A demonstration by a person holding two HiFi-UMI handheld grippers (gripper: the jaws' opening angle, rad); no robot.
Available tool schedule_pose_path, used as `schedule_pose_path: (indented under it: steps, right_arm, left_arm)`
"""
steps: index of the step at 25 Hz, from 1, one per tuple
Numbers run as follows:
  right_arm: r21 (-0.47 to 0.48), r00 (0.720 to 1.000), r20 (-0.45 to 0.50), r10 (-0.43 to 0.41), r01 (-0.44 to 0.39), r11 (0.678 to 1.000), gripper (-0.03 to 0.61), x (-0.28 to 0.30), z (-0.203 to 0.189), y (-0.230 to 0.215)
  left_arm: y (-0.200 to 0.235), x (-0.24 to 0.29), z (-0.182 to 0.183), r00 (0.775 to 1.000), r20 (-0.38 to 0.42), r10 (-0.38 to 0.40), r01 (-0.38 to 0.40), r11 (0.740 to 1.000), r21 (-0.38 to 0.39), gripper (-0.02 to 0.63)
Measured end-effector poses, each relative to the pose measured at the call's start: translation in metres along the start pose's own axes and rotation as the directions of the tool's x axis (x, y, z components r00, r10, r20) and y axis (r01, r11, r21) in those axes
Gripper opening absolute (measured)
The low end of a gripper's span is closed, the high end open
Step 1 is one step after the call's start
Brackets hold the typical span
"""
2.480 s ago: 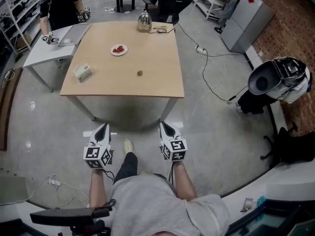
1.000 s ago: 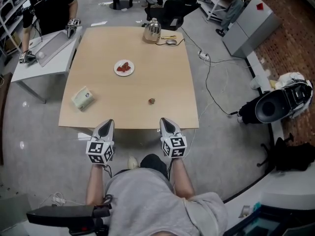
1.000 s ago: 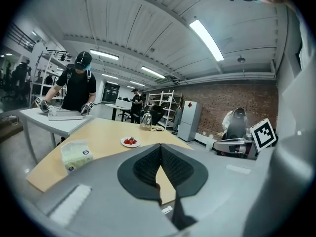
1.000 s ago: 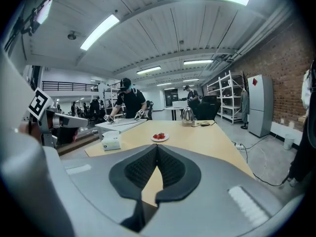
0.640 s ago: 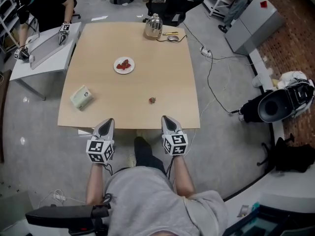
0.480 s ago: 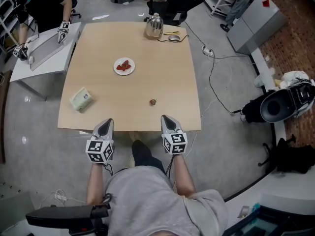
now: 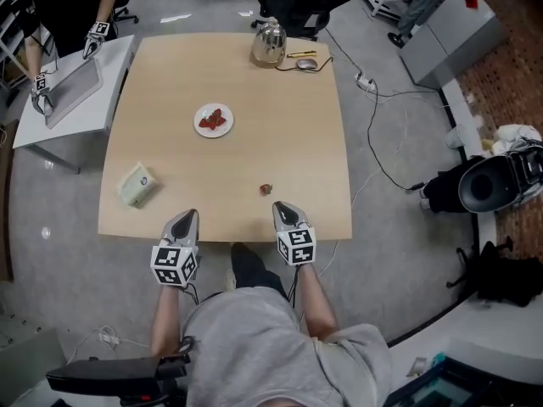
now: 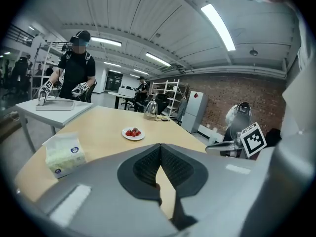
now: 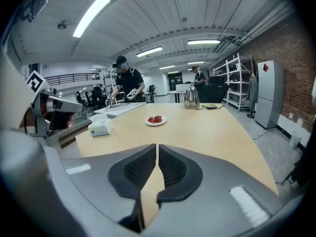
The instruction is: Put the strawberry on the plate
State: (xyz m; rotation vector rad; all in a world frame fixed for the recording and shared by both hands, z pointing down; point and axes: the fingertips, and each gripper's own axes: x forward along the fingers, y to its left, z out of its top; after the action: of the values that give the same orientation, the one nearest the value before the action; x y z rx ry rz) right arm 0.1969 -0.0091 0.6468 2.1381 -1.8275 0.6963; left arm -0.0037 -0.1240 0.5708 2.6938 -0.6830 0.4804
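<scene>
Now: wood table [image 7: 254, 83], concrete floor [image 7: 407, 253]; L gripper [image 7: 185, 217] closed, R gripper [image 7: 284, 208] jaws just parting, empty.

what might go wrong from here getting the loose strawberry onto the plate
The right gripper has just been opening its jaws, but they stand only a slit apart and empty. Pushed ahead like that, it might shove the strawberry instead of straddling it. That strawberry lies near the front edge of the table, so a nudge may roll it off. The plate already holds red fruit, so a dropped one could bounce out.
</scene>
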Motion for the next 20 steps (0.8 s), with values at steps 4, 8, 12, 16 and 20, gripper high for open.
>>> schedule_pose_path:
  steps: [4,8,12,16,20]
  right_arm:
    - [-0.002,0.998,-0.057,0.01,-0.011,1.0,0.03,0.025,-0.012,-0.005]
    - [0.0,0.995,-0.101,0.02,-0.021,1.0,0.044,0.047,-0.021,-0.011]
    - [0.008,0.989,-0.144,0.031,-0.03,1.0,0.072,0.065,-0.029,-0.017]
    - [0.017,0.983,-0.183,0.028,-0.025,1.0,0.091,0.083,-0.04,-0.025]
    - [0.029,0.974,-0.225,0.036,-0.03,0.999,0.112,0.097,-0.051,-0.029]
  left_arm:
    - [0.009,0.016,-0.004,1.0,-0.025,-0.002,0.002,1.0,-0.013,0.02]
    - [0.013,0.026,-0.008,0.999,-0.051,-0.008,0.007,1.0,-0.018,0.02]
    - [0.018,0.031,-0.014,0.997,-0.079,-0.003,0.001,1.0,-0.029,0.02]
    - [0.025,0.035,-0.017,0.996,-0.093,0.006,-0.01,0.999,-0.041,0.02]
    - [0.034,0.035,-0.021,0.994,-0.108,0.023,-0.029,0.998,-0.054,0.02]
